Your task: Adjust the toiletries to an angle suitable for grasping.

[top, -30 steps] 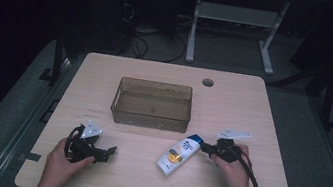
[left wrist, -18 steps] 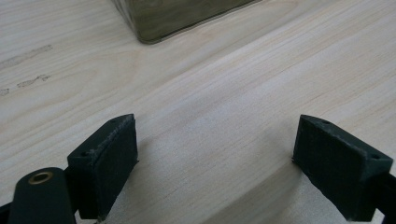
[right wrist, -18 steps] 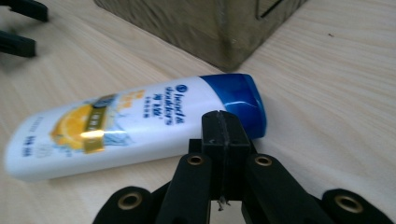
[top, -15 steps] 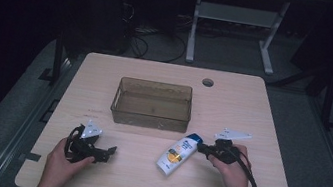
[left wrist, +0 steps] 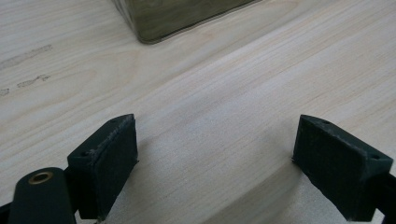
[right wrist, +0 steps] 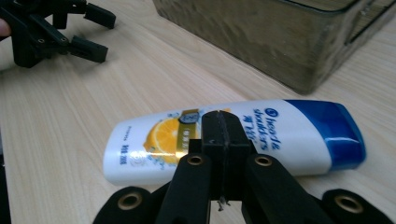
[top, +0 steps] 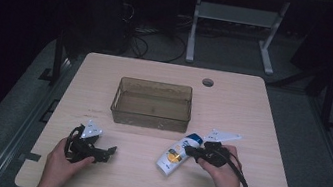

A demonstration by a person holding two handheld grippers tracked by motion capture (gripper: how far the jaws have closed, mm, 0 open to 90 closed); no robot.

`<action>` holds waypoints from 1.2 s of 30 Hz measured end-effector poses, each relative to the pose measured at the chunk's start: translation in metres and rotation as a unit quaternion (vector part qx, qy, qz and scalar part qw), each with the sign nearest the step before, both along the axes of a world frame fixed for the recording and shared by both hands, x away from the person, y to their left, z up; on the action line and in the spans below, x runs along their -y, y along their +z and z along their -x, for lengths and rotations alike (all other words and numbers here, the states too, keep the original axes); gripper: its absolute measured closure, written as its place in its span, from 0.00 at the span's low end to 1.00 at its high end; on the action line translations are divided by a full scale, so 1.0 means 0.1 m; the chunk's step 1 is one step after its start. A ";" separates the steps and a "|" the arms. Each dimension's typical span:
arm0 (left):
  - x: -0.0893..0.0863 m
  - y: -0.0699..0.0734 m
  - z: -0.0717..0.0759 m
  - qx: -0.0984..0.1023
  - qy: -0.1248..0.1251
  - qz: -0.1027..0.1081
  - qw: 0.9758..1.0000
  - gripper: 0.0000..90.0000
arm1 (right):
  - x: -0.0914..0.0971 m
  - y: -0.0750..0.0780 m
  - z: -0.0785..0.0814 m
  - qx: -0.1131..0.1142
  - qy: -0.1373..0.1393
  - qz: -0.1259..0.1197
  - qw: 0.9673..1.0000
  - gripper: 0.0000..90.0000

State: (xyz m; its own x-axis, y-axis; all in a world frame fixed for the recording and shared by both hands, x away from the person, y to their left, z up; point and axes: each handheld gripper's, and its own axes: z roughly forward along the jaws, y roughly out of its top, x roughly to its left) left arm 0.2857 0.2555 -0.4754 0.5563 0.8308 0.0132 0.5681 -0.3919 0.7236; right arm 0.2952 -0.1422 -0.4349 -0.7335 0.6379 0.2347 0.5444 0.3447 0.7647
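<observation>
A white shampoo bottle [top: 178, 154] with a blue cap and an orange-slice label lies on its side on the pale wooden surface [top: 261, 118], just in front of the near right corner of a clear, brownish plastic bin [top: 152, 104] that stands in the middle of the surface. In the high view its cap end points toward the bin and its flat bottom toward the person. The right gripper [top: 194, 151] is at the bottle's right side, held in the person's right hand [top: 219, 172], with its cable trailing back along the forearm. In the right gripper view the two black jaws are clenched flat against each other with nothing between them, their tip [right wrist: 224, 133] standing in front of the bottle [right wrist: 299, 135] around its middle; whether the tip touches the bottle I cannot tell. The left gripper [top: 107, 152] rests low over the surface near the front left, well apart from the bottle, held in the left hand [top: 63, 155]. In the left gripper view its jaws are spread wide and released, with only bare wood between them and the bin's corner [left wrist: 177, 18] farther ahead.
</observation>
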 end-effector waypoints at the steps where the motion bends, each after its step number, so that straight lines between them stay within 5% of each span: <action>1: 0.00 0.00 0.00 0.000 0.000 0.000 1.000 0.14 | -0.03 0.00 0.00 -0.001 0.003 0.000 1.000 1.00; 25: 0.00 0.00 0.00 0.000 0.000 -0.001 1.000 0.14 | -0.72 -0.07 -0.02 -0.006 0.069 0.029 0.997 1.00; 36: 0.00 0.00 0.00 0.000 0.000 -0.001 1.000 0.14 | -0.88 -0.17 -0.03 -0.012 0.085 0.056 0.995 1.00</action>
State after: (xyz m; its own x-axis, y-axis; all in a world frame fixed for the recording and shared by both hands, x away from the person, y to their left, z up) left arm 0.2856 0.2555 -0.4754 0.5564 0.8308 0.0138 0.5685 -0.3928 0.7229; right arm 0.2982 -0.0545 -0.4515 -0.8277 0.5286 0.1883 0.4894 0.5158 0.7032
